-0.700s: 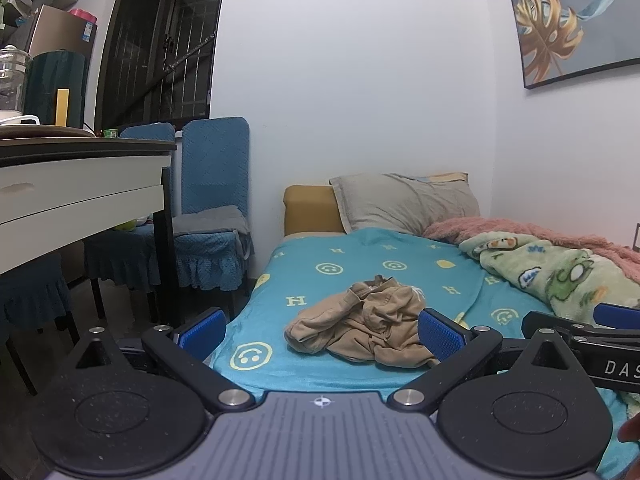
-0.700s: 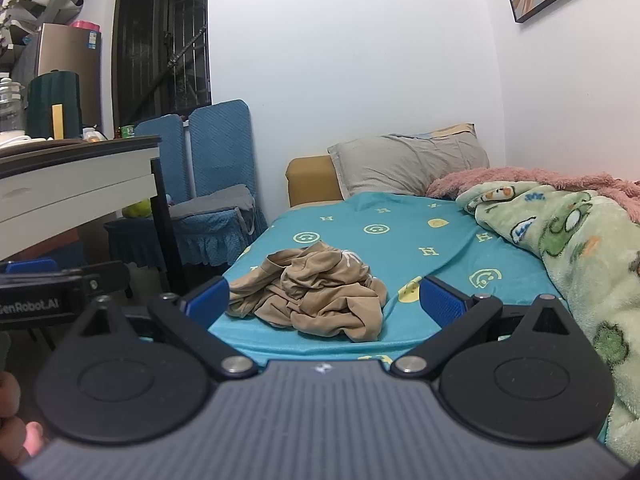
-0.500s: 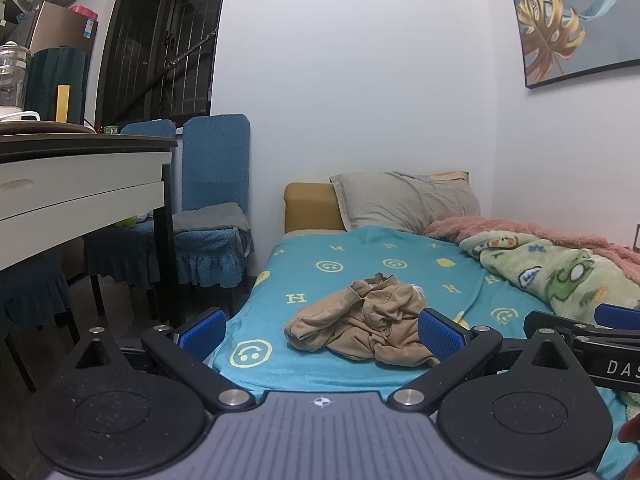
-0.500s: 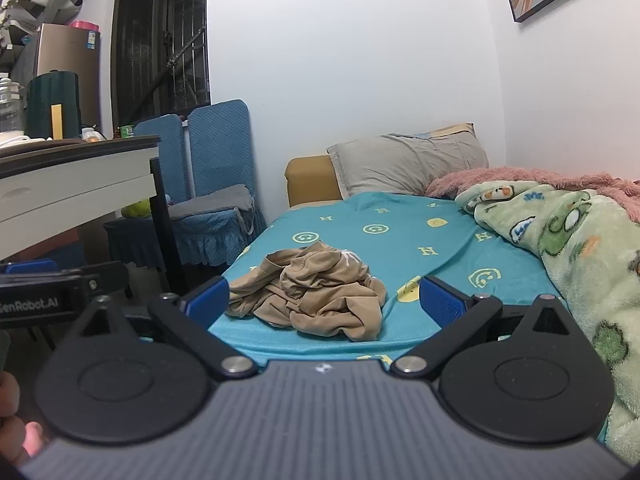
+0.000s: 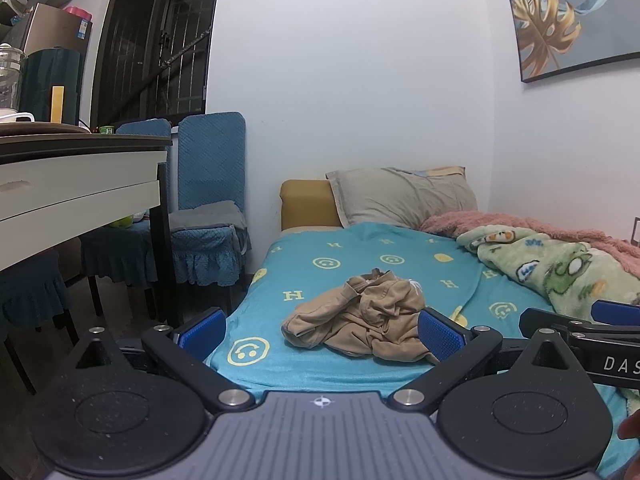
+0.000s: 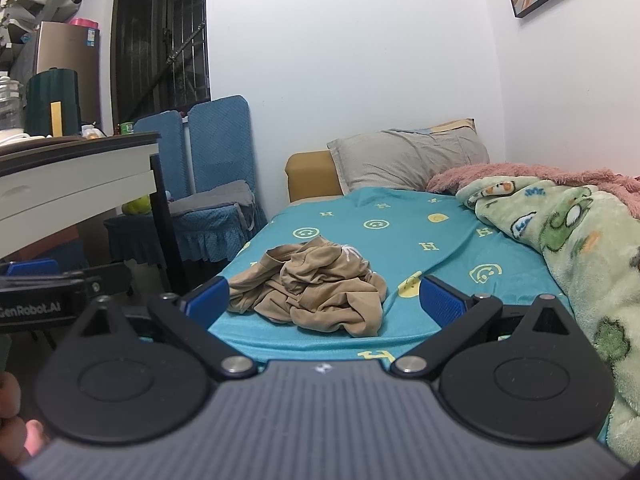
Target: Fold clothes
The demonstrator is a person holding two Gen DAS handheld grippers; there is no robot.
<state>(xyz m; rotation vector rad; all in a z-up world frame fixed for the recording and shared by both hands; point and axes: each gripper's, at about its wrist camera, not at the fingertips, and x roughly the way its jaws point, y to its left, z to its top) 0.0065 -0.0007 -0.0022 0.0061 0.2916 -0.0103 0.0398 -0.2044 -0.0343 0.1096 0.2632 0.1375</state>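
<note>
A crumpled tan garment (image 5: 360,316) lies in a heap on the teal smiley-print bed sheet (image 5: 360,256), near the foot of the bed. It also shows in the right wrist view (image 6: 312,288). My left gripper (image 5: 320,334) is open and empty, held short of the garment at the bed's near edge. My right gripper (image 6: 324,300) is open and empty, also short of the garment. Each gripper shows at the edge of the other's view.
A green cartoon blanket (image 6: 560,232) and a pink blanket (image 6: 520,172) lie along the bed's right side by the wall. A grey pillow (image 5: 404,196) is at the head. A white desk (image 5: 80,184) and blue chairs (image 5: 208,208) stand left of the bed.
Both views have shifted only slightly; the garment sits a little lower in the left wrist view. Both grippers stay open and nothing has been touched.
</note>
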